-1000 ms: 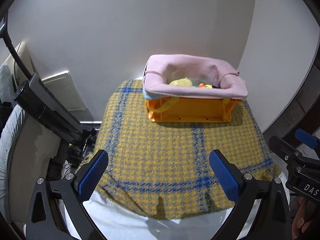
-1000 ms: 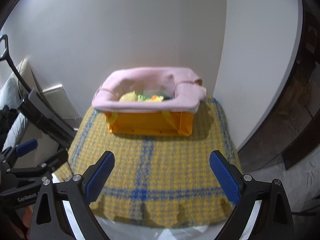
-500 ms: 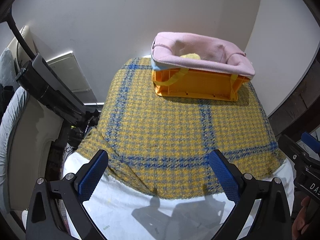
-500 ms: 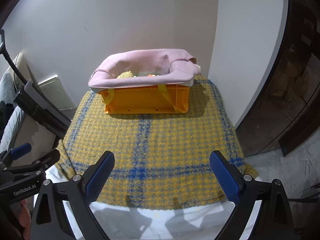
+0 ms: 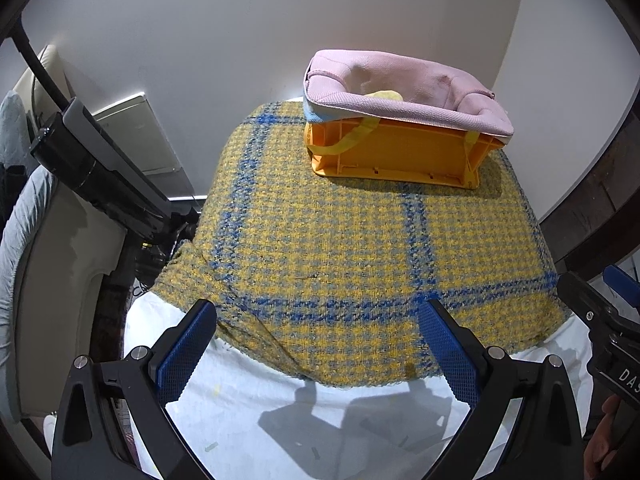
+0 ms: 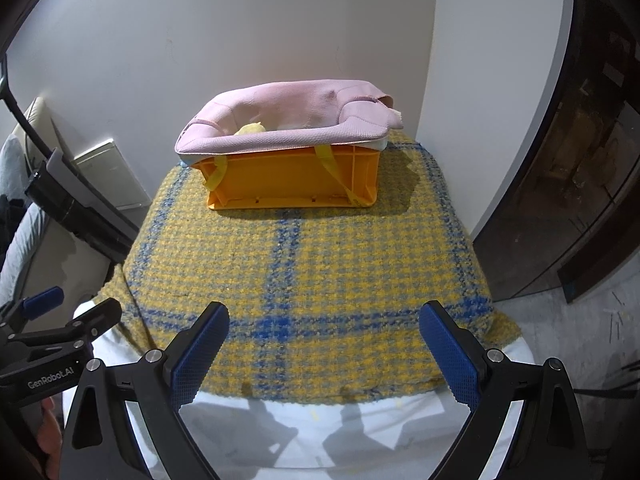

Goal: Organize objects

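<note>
Looking at the orange box (image 6: 294, 176) far back on the checked cloth (image 6: 304, 280), we think its pink liner (image 6: 280, 136) is soft, so our wide-open, empty left gripper (image 5: 320, 356) and right gripper (image 6: 324, 356) should pinch its hard rim.

Ahead of the blue-padded hand-held gripper (image 6: 324, 354): yellow-grey houndstooth cloth (image 6: 320, 276) with blue stripes, orange crate (image 6: 292, 178), pink liner (image 6: 288, 124).

Crate (image 6: 292, 178) sits on blanket's (image 6: 304, 280) far end, seemingly against wall.
</note>
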The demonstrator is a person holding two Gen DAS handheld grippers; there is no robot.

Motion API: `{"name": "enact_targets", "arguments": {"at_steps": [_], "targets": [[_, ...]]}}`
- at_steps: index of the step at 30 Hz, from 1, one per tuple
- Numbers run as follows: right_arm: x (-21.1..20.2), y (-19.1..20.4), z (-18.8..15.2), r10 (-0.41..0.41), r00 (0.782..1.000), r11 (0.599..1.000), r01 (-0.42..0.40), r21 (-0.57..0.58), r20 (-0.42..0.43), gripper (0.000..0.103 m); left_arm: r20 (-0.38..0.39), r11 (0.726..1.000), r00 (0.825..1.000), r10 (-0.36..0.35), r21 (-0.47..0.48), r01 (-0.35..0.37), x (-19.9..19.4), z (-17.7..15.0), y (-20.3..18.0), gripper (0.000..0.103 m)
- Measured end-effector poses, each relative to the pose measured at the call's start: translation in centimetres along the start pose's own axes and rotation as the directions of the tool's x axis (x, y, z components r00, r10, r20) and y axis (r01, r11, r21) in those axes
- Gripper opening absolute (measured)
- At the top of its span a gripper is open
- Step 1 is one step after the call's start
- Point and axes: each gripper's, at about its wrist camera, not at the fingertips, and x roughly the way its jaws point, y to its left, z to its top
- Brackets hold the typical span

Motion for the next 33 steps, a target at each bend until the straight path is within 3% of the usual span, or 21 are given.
{"name": "enact_targets", "arguments": {"at_steps": [33], "targets": [[0.07, -0.12, 0.05, 0.01, 1.0, 1.0, -0.01, 0.01, -0.001, 0.096, -0.018, 1.0, 1.0, -0.001, -0.002, 0.001, 0.27, -0.22, -0.15, 0.103]]}}
